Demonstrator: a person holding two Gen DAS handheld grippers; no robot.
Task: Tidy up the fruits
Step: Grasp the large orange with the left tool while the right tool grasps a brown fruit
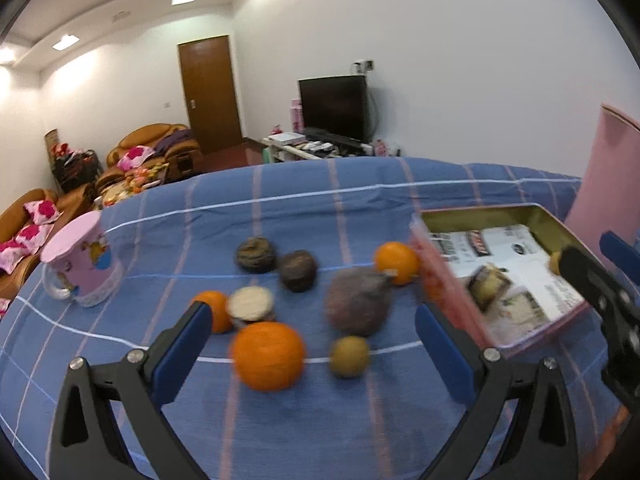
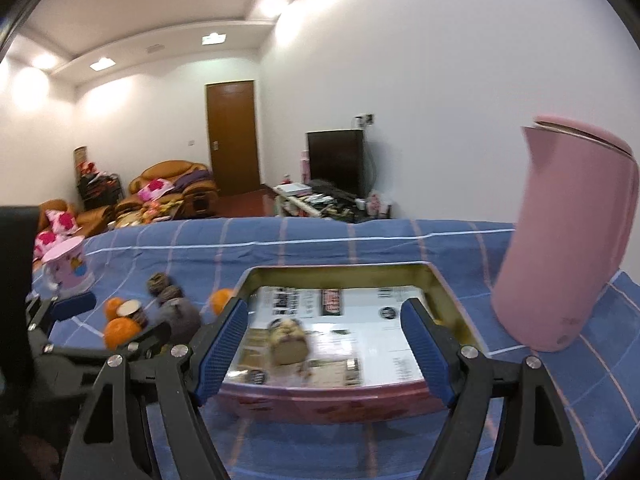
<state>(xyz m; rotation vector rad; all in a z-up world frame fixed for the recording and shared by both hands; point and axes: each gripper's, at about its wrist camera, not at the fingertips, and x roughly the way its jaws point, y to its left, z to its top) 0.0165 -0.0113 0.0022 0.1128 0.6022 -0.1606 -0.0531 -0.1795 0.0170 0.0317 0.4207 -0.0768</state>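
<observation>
Loose fruit lies on the blue checked cloth. In the left wrist view my left gripper [image 1: 314, 320] is open above it, with a big orange [image 1: 266, 356], a small greenish fruit [image 1: 349, 356] and a dark purplish fruit [image 1: 358, 302] between its fingers, untouched. Two more oranges [image 1: 397, 262] [image 1: 212, 310], a cut pale-topped fruit [image 1: 251, 304] and two dark round fruits [image 1: 256, 255] lie further back. My right gripper [image 2: 326, 312] stands open over the pink tin [image 2: 340, 398], which is lined with newspaper. One brownish fruit [image 2: 288, 342] lies blurred in the tin.
A tall pink kettle [image 2: 568, 248] stands to the right of the tin. A pink cup [image 1: 82, 264] sits at the cloth's left end. The left gripper's blue pad [image 2: 74, 303] shows left of the right gripper. Sofas, a door and a television lie beyond.
</observation>
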